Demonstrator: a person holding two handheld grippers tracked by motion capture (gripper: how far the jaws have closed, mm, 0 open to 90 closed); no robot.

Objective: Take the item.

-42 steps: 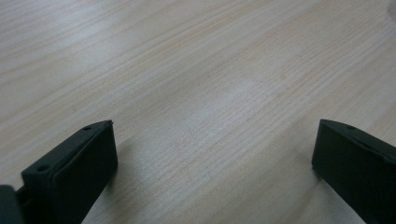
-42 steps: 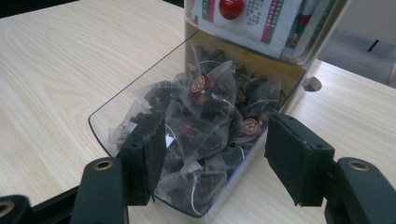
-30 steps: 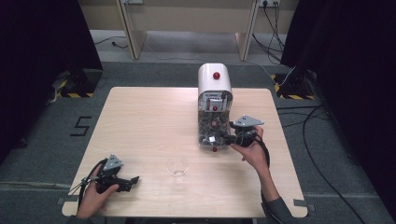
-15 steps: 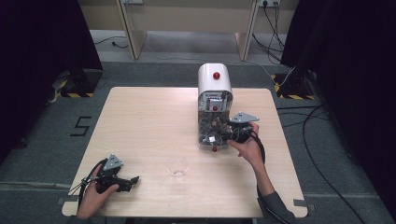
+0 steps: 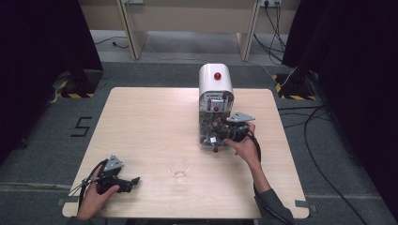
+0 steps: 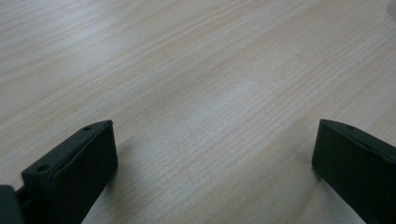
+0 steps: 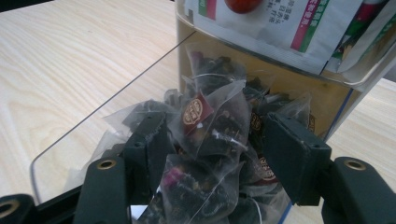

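While left claw [image 6: 210, 154] gapes, right claw [image 7: 217, 140] straddles dispenser's [image 5: 215, 84] tea bags [image 7: 210, 126], unclamped.

A dispenser [image 5: 215, 101] stands on the table [image 5: 150, 126], toward its far edge and right of the middle. Tea bags [image 7: 210, 135] lie heaped in its lower compartment, with packets [image 7: 280, 28] in the compartment above them. A glass [image 5: 178, 166] stands nearer the person, in front of the dispenser and slightly to its left. The right gripper [image 5: 219, 133] sits at the dispenser's lower opening, among the tea bags. The left gripper [image 5: 133, 180] lies near the table's front left corner, left of the glass and well apart from the dispenser.
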